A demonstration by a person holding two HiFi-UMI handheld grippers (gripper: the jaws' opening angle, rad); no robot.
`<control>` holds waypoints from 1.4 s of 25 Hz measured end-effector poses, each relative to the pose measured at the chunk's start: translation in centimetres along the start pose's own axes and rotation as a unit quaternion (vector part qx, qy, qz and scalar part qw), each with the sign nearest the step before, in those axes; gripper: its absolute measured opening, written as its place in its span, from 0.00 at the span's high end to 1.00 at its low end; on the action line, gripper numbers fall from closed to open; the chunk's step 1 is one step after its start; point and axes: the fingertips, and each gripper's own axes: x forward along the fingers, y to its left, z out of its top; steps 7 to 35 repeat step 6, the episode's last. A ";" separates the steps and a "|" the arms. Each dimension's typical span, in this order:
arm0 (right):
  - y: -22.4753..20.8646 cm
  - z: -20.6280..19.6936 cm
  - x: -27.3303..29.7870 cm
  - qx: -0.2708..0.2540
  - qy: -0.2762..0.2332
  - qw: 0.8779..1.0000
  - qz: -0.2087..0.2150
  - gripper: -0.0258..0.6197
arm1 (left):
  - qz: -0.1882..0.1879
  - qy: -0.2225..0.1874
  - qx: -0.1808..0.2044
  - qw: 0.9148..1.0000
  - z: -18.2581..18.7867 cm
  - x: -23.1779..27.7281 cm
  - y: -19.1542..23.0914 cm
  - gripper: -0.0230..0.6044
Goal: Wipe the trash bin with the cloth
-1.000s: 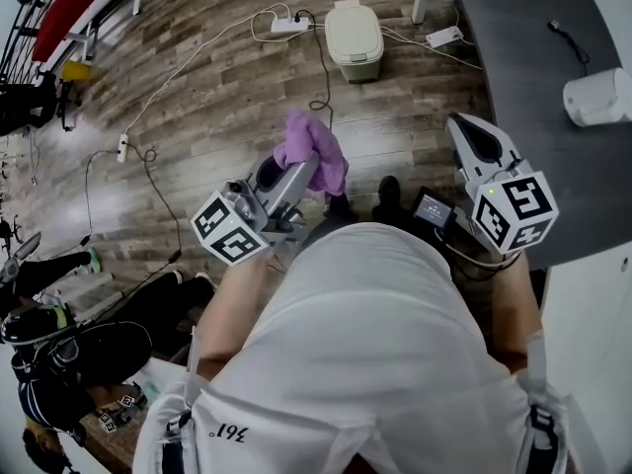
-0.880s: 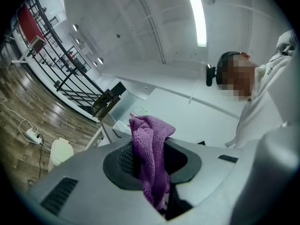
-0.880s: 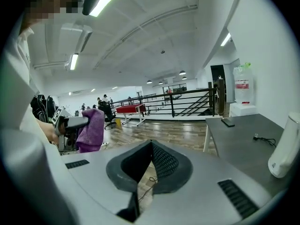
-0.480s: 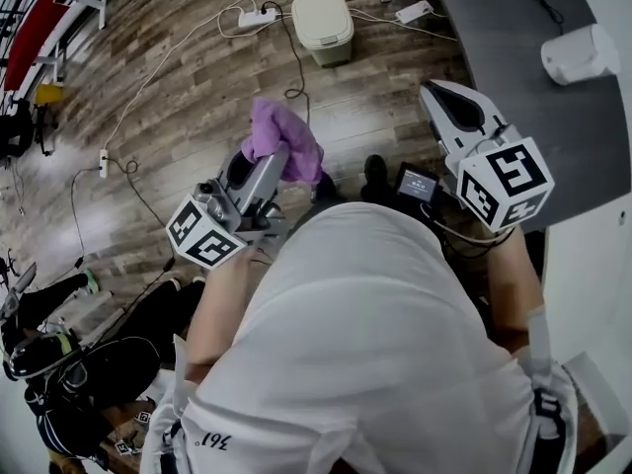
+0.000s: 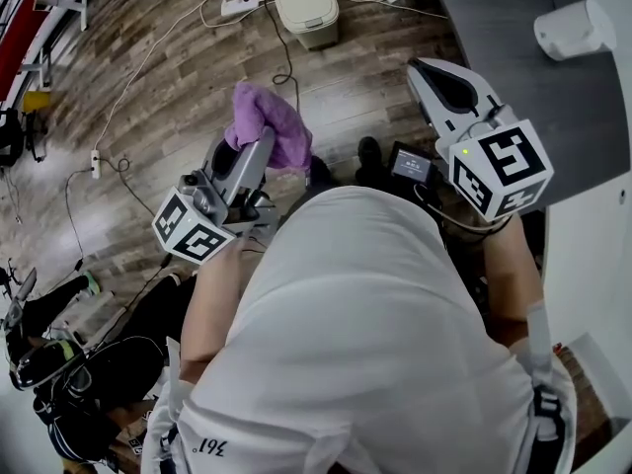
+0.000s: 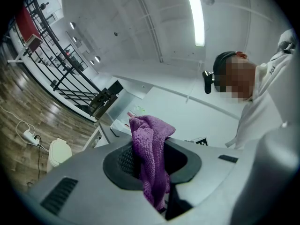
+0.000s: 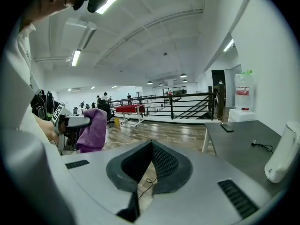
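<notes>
**Cleaner nears bin, cloth in hand**
On the wood-plank floor (image 5: 178, 87), the cream lidded plastic trash bin (image 5: 306, 6) stands well ahead. The left gripper (image 5: 262, 148) clamps the purple terry cloth (image 5: 267, 117); the right gripper (image 5: 423, 71) is closed and empty. Best step closer, then press the cloth flat on the lid.

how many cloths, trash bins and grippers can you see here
cloth: 1
trash bin: 1
grippers: 2 (left gripper, right gripper)
total: 4
</notes>
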 end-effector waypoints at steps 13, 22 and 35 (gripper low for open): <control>-0.5 0.0 0.4 0.000 -0.004 1.000 -0.003 0.95 | -0.008 0.009 0.000 1.000 -0.3 1.0 0.2 0.82; -0.5 0.0 0.4 0.000 -0.004 1.000 -0.003 0.95 | -0.008 0.009 0.000 1.000 -0.3 1.0 0.2 0.82; -0.5 0.0 0.4 0.000 -0.004 1.000 -0.003 0.95 | -0.008 0.009 0.000 1.000 -0.3 1.0 0.2 0.82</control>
